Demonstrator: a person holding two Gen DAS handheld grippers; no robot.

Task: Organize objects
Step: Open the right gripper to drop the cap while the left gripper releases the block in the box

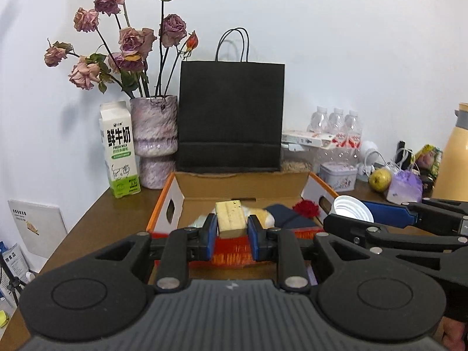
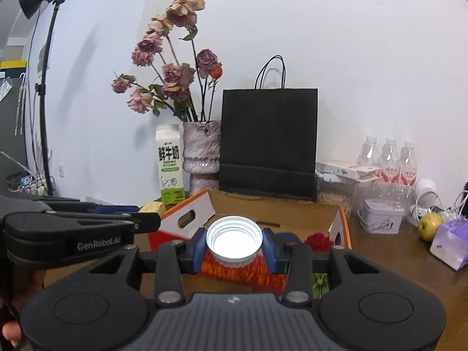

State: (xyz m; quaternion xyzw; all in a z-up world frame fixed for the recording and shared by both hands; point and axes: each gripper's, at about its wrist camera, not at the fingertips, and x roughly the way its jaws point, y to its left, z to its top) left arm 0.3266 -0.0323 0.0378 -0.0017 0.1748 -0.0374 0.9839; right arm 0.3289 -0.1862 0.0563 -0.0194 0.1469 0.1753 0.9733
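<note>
My left gripper point(image 1: 232, 228) is shut on a pale wooden block point(image 1: 231, 218), held above the near edge of an open cardboard box point(image 1: 242, 185) with orange rims. My right gripper point(image 2: 235, 244) is shut on a white ribbed plastic cap point(image 2: 234, 239), its hollow side facing the camera. The two grippers hang side by side over the box front; the cap point(image 1: 352, 209) shows at the right of the left wrist view, and the block point(image 2: 151, 207) shows at the left of the right wrist view. Inside the box lie a red flower point(image 1: 306, 208), something dark blue point(image 1: 285, 215) and an orange-white item point(image 1: 263, 215), partly hidden.
Behind the box stand a black paper bag point(image 1: 231, 117), a vase of dried roses point(image 1: 154, 143) and a milk carton point(image 1: 119, 149). To the right are water bottles point(image 1: 336, 125), a small tin point(image 1: 337, 175), a pear point(image 1: 379, 180), a purple pouch point(image 1: 405, 188) and a yellow jug point(image 1: 456, 158).
</note>
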